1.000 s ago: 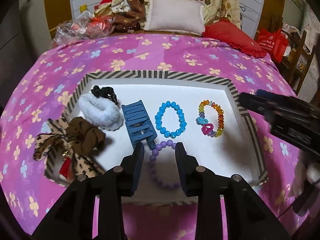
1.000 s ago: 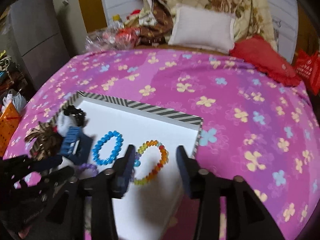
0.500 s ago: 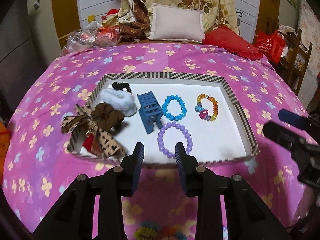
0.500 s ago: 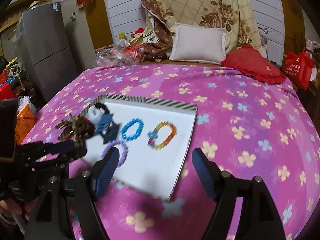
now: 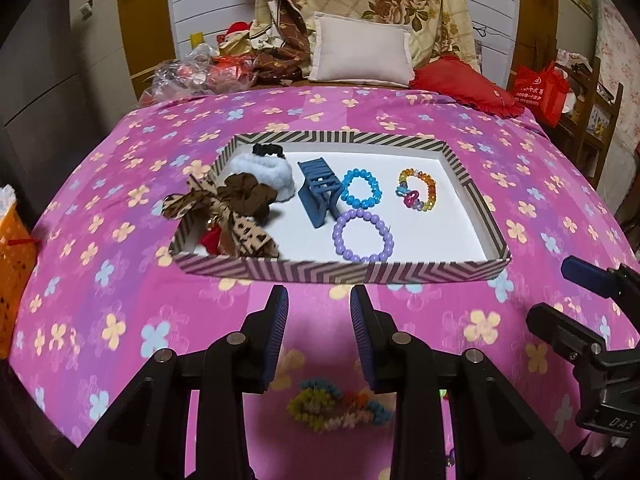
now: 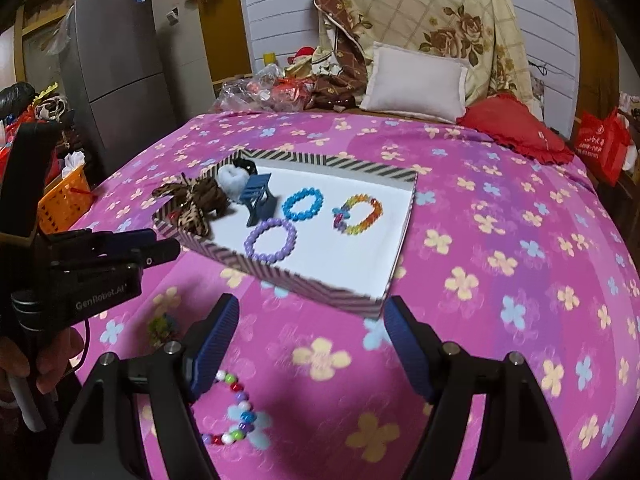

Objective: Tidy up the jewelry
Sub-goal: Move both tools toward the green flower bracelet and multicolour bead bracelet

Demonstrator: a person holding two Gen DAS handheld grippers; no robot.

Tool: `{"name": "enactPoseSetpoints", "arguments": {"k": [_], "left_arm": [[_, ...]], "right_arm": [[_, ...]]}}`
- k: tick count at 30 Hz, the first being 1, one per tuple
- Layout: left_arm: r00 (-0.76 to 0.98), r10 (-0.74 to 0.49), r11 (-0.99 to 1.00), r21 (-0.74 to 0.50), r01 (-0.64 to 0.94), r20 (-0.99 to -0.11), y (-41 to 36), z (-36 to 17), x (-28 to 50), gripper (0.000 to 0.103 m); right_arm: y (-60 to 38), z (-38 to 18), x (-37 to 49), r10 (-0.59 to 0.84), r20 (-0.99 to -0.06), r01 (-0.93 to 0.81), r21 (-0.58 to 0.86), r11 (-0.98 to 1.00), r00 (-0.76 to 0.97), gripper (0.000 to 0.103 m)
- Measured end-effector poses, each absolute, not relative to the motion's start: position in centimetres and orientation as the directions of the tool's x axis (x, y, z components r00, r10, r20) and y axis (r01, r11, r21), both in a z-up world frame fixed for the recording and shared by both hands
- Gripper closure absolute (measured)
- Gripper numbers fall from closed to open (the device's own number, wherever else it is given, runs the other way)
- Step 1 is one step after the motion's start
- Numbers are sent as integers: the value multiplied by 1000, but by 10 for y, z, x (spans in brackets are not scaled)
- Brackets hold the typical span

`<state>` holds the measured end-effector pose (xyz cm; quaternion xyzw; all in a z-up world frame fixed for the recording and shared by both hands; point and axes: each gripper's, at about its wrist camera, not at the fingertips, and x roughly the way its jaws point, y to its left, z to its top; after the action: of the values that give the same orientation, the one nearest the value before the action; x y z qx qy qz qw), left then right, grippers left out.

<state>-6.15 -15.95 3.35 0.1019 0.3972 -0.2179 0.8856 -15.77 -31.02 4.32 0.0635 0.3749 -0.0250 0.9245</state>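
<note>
Purple bracelet (image 5: pixel 363 235), striped tray (image 5: pixel 340 272)

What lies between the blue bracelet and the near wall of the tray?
The purple bracelet lies flat there, between the blue bracelet and the near wall of the tray. The left wrist view shows it best.

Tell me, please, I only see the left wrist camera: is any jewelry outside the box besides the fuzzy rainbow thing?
Observer: Yes. A multicolour bead bracelet lies on the bedspread, close to the right hand-held gripper.
Operator: Is that one grabbing it?
Observer: No. Its jaws stand wide open with nothing between them; the bracelet lies next to one finger.
</note>
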Motion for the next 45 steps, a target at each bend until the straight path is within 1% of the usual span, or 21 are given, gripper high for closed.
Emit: {"name": "enactPoseSetpoints", "arguments": {"k": [8,13,18,28,45], "left_arm": [[591,-306,898,-20,439,-746,-148,33,-74,70],[595,-304,899,-18,437,-743,-146,34,-80,70],[597,-306,901,-22,434,-741,-144,36,-85,70],[605,-308,901,-22,432,-734,-140,38,-99,70],[610,-296,907,-18,420,-735,-128,36,-116,70]], "right_arm": [[-300,40,-169,-12,-713,152,132,980,701,25],[-295,37,-172,-2,-734,158,144,977,679,25],[-291,39,-179,11,-730,156,161,975,684,25],[-290,44,-193,-17,-724,191,160,968,690,25],[-268,43,-207,-4,-738,152,134,979,674,25]]}}
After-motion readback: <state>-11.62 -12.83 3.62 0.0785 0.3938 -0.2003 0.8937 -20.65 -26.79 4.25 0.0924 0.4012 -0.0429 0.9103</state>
